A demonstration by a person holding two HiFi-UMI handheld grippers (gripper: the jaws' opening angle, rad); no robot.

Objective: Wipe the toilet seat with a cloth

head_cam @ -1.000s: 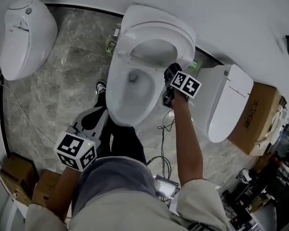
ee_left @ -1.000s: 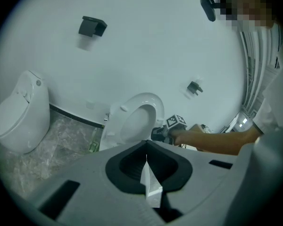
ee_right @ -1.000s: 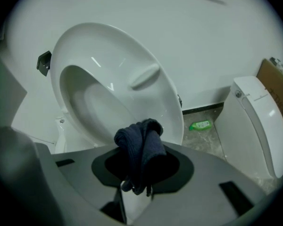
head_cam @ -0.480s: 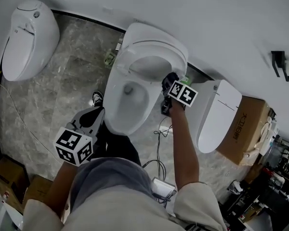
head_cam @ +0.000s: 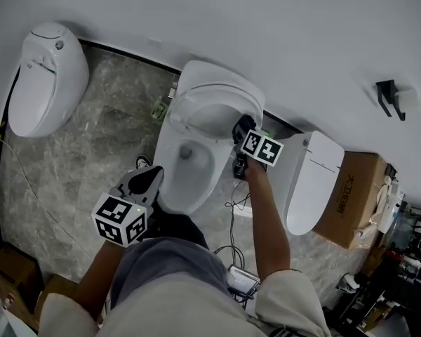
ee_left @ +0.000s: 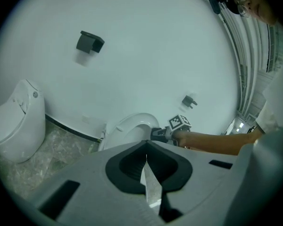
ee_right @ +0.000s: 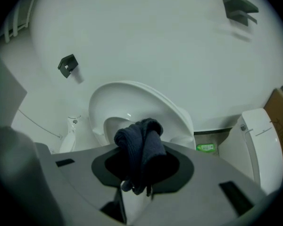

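The white toilet [head_cam: 189, 163] stands in the middle of the head view with its seat [head_cam: 221, 100] tipped up against the wall. My right gripper [head_cam: 240, 128] is at the raised seat's right edge, shut on a bunched dark blue cloth [ee_right: 140, 142]. In the right gripper view the cloth hangs between the jaws in front of the seat [ee_right: 153, 102]. My left gripper [head_cam: 153, 175] hovers low by the bowl's front left, shut with nothing in it. In the left gripper view its jaws [ee_left: 146, 157] meet and point toward the toilet [ee_left: 132, 125].
A second toilet [head_cam: 45, 76] stands at the left and a third [head_cam: 312, 177] at the right, with a cardboard box [head_cam: 354, 199] beyond it. Cables [head_cam: 235, 202] lie on the marble floor. A green bottle [ee_right: 206, 148] sits by the wall. A black hook [head_cam: 389, 97] is on the wall.
Both grippers have risen. The right one, still holding the cloth, has moved up along the raised seat's right edge. The left one stays shut.
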